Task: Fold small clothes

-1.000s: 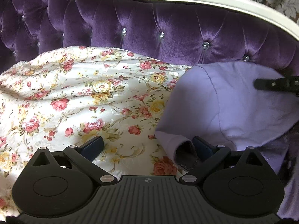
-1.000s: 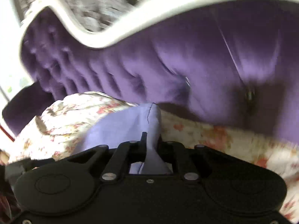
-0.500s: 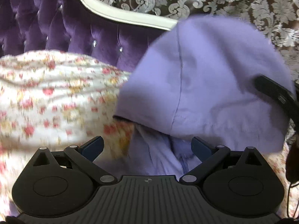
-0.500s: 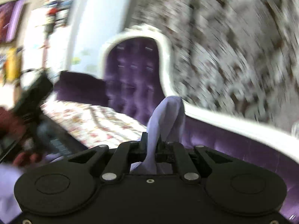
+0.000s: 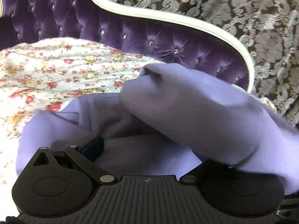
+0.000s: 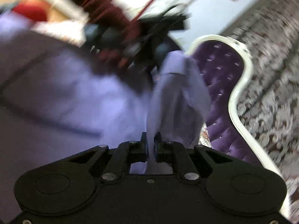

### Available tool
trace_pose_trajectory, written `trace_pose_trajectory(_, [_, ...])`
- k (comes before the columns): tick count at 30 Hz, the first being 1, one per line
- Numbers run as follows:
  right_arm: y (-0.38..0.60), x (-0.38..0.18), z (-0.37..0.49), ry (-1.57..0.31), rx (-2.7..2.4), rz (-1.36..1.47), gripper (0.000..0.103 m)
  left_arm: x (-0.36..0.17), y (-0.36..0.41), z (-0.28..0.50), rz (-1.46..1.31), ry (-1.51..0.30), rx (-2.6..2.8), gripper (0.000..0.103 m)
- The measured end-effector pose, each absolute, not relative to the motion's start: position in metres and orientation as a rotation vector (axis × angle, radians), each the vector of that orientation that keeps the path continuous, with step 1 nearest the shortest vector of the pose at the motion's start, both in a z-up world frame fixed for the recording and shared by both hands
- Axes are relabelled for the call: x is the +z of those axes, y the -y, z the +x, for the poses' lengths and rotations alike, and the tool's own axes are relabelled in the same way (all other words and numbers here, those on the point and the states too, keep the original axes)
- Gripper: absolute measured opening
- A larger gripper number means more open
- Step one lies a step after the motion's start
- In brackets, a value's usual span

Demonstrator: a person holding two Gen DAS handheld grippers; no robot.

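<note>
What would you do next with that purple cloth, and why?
Probably lower the lilac garment back onto the floral bedspread and spread it flat. The right gripper pinches a bunched fold, and the open left gripper has loose cloth draped over it, so no edge is ready to fold.

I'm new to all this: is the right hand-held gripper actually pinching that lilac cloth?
Yes: the right hand-held gripper has its jaws nearly closed on a fold of the lilac garment.

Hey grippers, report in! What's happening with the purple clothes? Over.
Right hand-held gripper shut on purple garment. Left hand-held gripper open, one finger under cloth. Garment draped over floral bedspread. Right view blurry.
</note>
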State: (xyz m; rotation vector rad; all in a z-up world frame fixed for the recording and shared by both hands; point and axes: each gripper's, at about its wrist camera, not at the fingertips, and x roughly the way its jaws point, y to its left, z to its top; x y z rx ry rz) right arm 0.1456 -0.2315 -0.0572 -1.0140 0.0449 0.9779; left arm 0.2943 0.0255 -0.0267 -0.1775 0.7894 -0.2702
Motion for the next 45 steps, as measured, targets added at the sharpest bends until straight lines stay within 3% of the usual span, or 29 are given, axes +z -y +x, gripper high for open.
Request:
trace_pose_trajectory(5, [0.242,-0.058,0.14,-0.07,0.929,-1.027,0.02,-0.018,-0.043,0.271,-0.214,-0.776,-0.315,0.102])
trace_pose_trajectory(7, [0.251,-0.045,0.139,-0.118,0.894,-0.913,0.039,-0.017,-0.054,0.266,-0.261,-0.776,-0.333,0.102])
trace_pose_trajectory(10, [0.265,-0.022,0.152,-0.242,0.857,-0.664,0.057,-0.015,-0.072,0.258,-0.36,-0.778,-0.361,0.102])
trace_pose_trajectory(21, [0.306,0.01,0.211,-0.622,0.703,0.147,0.068,-0.005,-0.088,0.287,-0.836,-0.867,-0.489,0.102])
trace_pose_trajectory(28, [0.327,-0.009,0.227,-0.852,0.62,0.481,0.071,-0.018,-0.05,0.326,-0.753,-1.031,-0.486,0.1])
trace_pose_trajectory(30, [0.329,-0.014,0.229,-0.883,0.602,0.513,0.073,-0.027,-0.045,0.329,-0.788,-1.052,-0.514,0.077])
trace_pose_trajectory(31, [0.329,-0.016,0.227,-0.895,0.599,0.518,0.073,-0.03,-0.044,0.329,-0.808,-1.049,-0.518,0.042])
trace_pose_trajectory(32, [0.328,-0.017,0.229,-0.904,0.599,0.522,0.073,-0.031,-0.043,0.326,-0.807,-1.029,-0.5,0.019])
trace_pose_trajectory(43, [0.293,-0.025,0.29,-1.09,0.556,0.546,0.078,-0.012,-0.037,0.3,-0.794,-0.915,-0.532,0.018])
trace_pose_trajectory(44, [0.289,-0.026,0.296,-1.101,0.543,0.541,0.077,-0.01,-0.037,0.299,-0.799,-0.906,-0.532,0.018])
trace_pose_trajectory(45, [0.284,-0.023,0.301,-1.098,0.546,0.533,0.065,-0.007,-0.035,0.298,-0.797,-0.893,-0.534,0.018])
